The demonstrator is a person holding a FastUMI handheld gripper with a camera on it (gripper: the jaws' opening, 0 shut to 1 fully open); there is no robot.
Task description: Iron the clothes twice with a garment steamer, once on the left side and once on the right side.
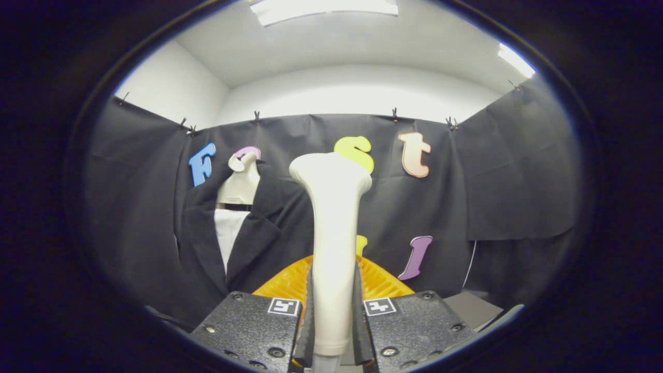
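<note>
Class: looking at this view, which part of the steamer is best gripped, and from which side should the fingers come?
Grip the steamer on its long, narrow handle, below the flared head. The hand-held gripper does this already: its fingers close from either side of the upright shaft, leaving the head free to face the jacket.

The cream plastic garment steamer (pixel 331 233), clamped between the fingers (pixel 310 321), is hiding the middle of the orange ribbed plastic piece (pixel 282 282) behind it. Left of the steamer, the black jacket (pixel 207 248) is covering most of the white shirt (pixel 228 235).
</note>
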